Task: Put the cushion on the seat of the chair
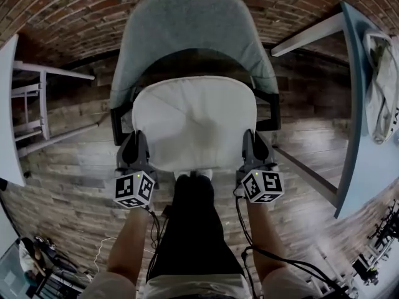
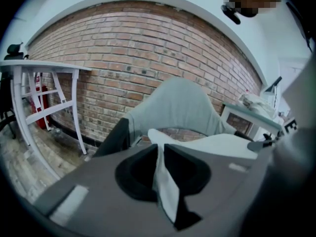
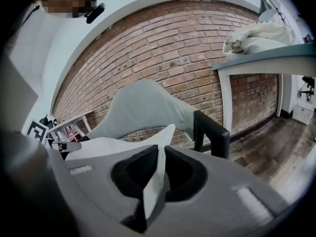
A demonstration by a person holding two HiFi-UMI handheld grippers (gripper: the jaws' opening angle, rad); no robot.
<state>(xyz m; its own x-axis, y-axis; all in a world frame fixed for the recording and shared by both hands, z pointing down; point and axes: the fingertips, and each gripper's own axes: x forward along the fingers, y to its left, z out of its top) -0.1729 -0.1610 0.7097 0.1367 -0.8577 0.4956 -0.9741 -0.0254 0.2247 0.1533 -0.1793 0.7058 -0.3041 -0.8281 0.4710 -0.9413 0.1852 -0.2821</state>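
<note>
A white square cushion [image 1: 194, 122] hangs flat over the seat of a grey-backed chair [image 1: 193, 30] with black arms. My left gripper [image 1: 138, 147] is shut on the cushion's near left corner, and my right gripper [image 1: 252, 146] is shut on its near right corner. In the left gripper view the white cushion [image 2: 165, 186] edge is pinched between the jaws of the left gripper [image 2: 160, 154], with the chair back [image 2: 177, 110] beyond. The right gripper view shows the cushion [image 3: 157, 179] edge clamped the same way in the right gripper [image 3: 161, 154]. The seat itself is hidden under the cushion.
A white trestle table [image 1: 12, 114] stands at the left. A pale blue table [image 1: 368, 161] with a bundled white cloth [image 1: 381, 92] stands at the right. Brick wall behind the chair, wooden floor around. My legs stand just in front of the chair.
</note>
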